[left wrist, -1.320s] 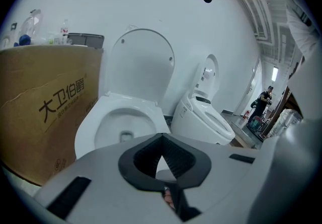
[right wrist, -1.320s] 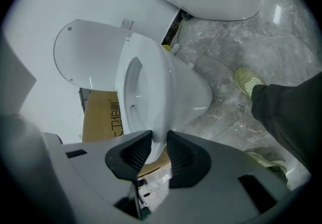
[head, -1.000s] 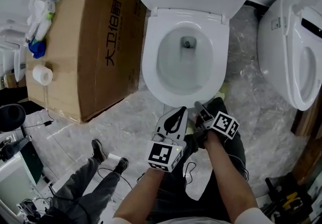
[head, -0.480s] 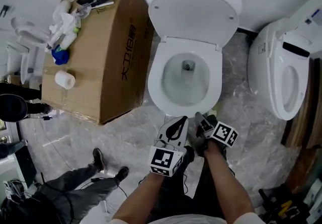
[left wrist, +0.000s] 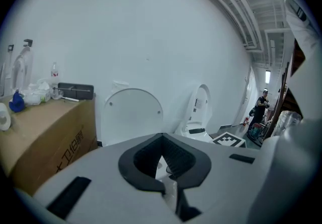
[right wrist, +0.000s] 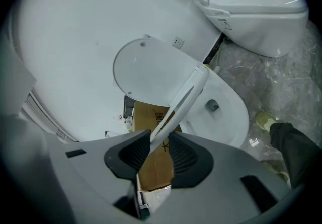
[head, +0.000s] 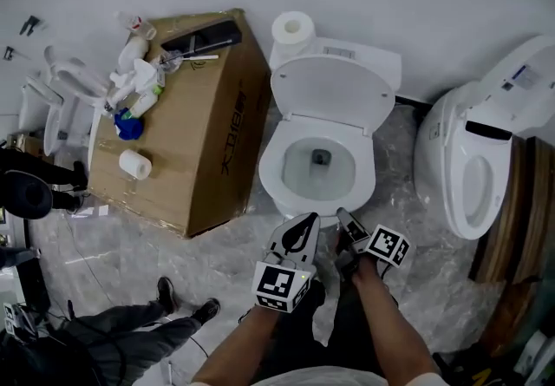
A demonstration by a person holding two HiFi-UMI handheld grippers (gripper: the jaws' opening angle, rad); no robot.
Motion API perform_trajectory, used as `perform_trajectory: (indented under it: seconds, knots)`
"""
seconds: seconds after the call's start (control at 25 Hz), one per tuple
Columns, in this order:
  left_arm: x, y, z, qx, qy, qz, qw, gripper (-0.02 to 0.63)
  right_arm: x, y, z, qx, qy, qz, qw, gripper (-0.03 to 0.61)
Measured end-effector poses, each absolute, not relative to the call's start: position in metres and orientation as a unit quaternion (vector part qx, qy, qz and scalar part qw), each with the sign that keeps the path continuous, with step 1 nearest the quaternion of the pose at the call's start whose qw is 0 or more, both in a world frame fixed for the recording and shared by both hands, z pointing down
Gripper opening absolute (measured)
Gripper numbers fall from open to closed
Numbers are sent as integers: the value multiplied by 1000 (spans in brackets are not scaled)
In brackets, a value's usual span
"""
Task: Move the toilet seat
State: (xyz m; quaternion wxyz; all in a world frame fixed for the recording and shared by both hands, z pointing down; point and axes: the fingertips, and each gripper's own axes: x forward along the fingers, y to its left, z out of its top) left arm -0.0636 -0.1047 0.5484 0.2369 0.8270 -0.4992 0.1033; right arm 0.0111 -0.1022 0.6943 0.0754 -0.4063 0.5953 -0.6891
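right gripper (right wrist: pixel 158 137) jaws, just eased wider, gripped the seat (right wrist: pixel 183 99) front rim. the seat stood half raised, its long axis running ahead to the hinge under the upright lid (right wrist: pixel 146 69). left gripper (left wrist: pixel 162 136) was closed, empty, alongside.

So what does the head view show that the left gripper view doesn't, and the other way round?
Only the head view shows the drain inside the bowl and a bystander's legs at lower left. Only the left gripper view shows a person standing far off at the right, and the ceiling. Both show the box, the raised lid and the second toilet.
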Motion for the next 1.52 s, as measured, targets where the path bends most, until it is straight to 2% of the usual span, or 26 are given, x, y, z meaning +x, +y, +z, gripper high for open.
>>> perform_trajectory:
  seconds: [0.64,1.0,1.2,1.36,1.52]
  knots:
    - [-66,-199,474,817,-533,87,204,6,26,-243,593,-383,676,-624,80,135]
    - [-62,-247,458,803,-552,76,213,6,31,-310,575,-382,710,-590,45,135]
    - [-61,-271,452,795,-562,74,214,6,36,-339,577,-395,735,-552,-6,135]
    - [-62,-283,448,789,-571,77,213,6,40,-360,580,-406,749,-521,-40,89]
    - [-66,-291,445,783,-578,79,215,6,35,-378,578,-409,757,-507,-53,69]
